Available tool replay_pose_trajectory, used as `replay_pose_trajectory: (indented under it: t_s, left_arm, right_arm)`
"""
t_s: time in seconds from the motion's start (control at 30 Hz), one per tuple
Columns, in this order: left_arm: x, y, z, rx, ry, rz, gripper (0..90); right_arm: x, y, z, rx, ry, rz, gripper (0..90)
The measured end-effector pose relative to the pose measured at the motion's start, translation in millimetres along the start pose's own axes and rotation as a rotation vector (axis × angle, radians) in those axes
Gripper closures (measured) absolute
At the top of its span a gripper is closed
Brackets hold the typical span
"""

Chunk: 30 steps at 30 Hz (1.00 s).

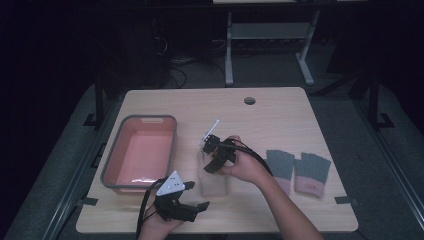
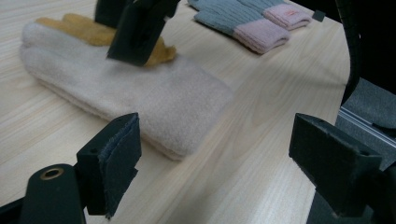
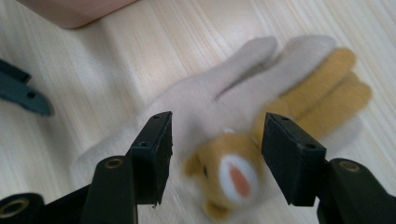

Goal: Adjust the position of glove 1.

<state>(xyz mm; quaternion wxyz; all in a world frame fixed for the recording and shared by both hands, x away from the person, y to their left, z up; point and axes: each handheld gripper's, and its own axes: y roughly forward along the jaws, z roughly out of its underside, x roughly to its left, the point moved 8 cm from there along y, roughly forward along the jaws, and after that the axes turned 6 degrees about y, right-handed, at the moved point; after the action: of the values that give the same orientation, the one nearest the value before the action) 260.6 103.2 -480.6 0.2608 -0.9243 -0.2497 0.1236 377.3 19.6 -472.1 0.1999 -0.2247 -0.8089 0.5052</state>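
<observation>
A cream glove [image 1: 214, 184] with yellow fingers lies flat on the wooden table, and the right gripper view shows an orange animal-face patch [image 3: 233, 177] on it. My right gripper [image 1: 214, 162] hangs just over the glove [image 3: 210, 93], open, its jaws [image 3: 215, 154] standing either side of the patch without pressing on it. One of its fingers [image 2: 137, 35] hovers at the yellow part in the left gripper view. My left gripper [image 1: 196, 195] rests near the table's front edge, open and empty [image 2: 222, 154], pointing at the glove's cuff [image 2: 187, 121].
A pink bin with a grey rim [image 1: 142, 118] stands left of the glove. A pair of grey gloves with pink cuffs [image 1: 299, 170] lies to the right, near the table's right edge. A cable hole [image 1: 249, 100] sits at the back.
</observation>
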Motion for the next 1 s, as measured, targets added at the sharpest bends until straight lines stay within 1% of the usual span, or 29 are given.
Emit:
replay_pose_trajectory:
  t_s: [0.17, 0.2, 0.3, 0.33, 0.37, 0.4, 0.57, 0.6, 0.63, 0.7, 0.73, 0.8, 0.83, 0.87, 0.9, 0.93, 0.97, 1.0]
  left_arm:
    - [-0.2, -1.1, -0.1, -0.002, 0.002, 0.0, 16.8]
    - [0.5, -1.7, -0.6, -0.005, 0.005, -0.002, 16.8]
    - [1.4, -2.3, -1.1, -0.01, -0.003, 0.0, 16.8]
    - [1.4, -2.1, -1.2, -0.012, -0.008, 0.0, 16.8]
    - [1.3, -1.7, -1.4, -0.016, -0.011, 0.001, 16.8]
    - [0.8, -1.3, -1.1, -0.014, -0.01, 0.0, 16.8]
    - [0.5, -0.5, -0.5, -0.007, -0.006, 0.0, 16.9]
    - [0.1, 0.2, -0.6, -0.008, -0.016, 0.003, 16.9]
    - [0.1, 0.2, -0.6, -0.008, -0.016, 0.003, 16.9]
    - [-0.5, 1.5, -0.9, -0.011, -0.028, 0.009, 16.9]
    - [-0.6, 1.9, -0.3, -0.003, -0.03, 0.011, 16.9]
    - [-0.7, 3.3, -0.9, -0.005, -0.036, 0.013, 16.8]
    - [-0.8, 3.8, -1.0, -0.004, -0.039, 0.015, 16.8]
    - [-0.9, 4.7, -1.1, -0.001, -0.046, 0.016, 16.9]
    - [-0.7, 5.7, -1.2, 0.002, -0.049, 0.014, 16.9]
    - [-0.4, 6.2, -1.6, 0.004, -0.048, 0.014, 16.9]
    - [-0.2, 7.0, -2.3, 0.004, -0.05, 0.013, 16.9]
    - [0.0, 7.7, -3.1, 0.005, -0.056, 0.011, 16.9]
  right_arm:
    - [3.5, 12.5, -8.5, 0.01, -0.021, 0.018, 39.0]
    - [3.8, 16.9, -11.5, 0.012, -0.032, 0.036, 37.6]
    - [4.4, 21.3, -13.1, 0.018, -0.037, 0.041, 37.6]
    - [4.3, 26.4, -11.7, 0.042, -0.051, 0.061, 38.0]
    - [4.3, 26.4, -11.7, 0.042, -0.051, 0.061, 38.0]
    - [3.6, 30.1, -9.1, 0.063, -0.067, 0.079, 38.6]
    - [-0.5, 28.3, -4.9, 0.071, -0.079, 0.092, 39.6]
    - [-3.3, 26.5, -1.4, 0.078, -0.085, 0.099, 39.7]
    - [-3.3, 26.5, -1.4, 0.078, -0.085, 0.099, 39.7]
    - [-5.6, 24.0, 3.1, 0.085, -0.087, 0.106, 39.7]
    - [-6.8, 23.5, 4.5, 0.082, -0.091, 0.108, 39.7]
    - [-11.2, 20.1, 11.5, 0.086, -0.08, 0.113, 39.7]
    - [-11.2, 20.1, 11.5, 0.086, -0.08, 0.113, 39.7]
    - [-14.2, 17.7, 16.0, 0.084, -0.063, 0.107, 39.7]
    - [-14.2, 17.7, 16.0, 0.084, -0.063, 0.107, 39.7]
    - [-16.7, 15.6, 19.1, 0.069, -0.041, 0.093, 39.1]
    - [-16.7, 15.6, 19.1, 0.069, -0.041, 0.093, 39.1]
    - [-18.1, 11.7, 20.5, 0.047, -0.016, 0.075, 37.5]
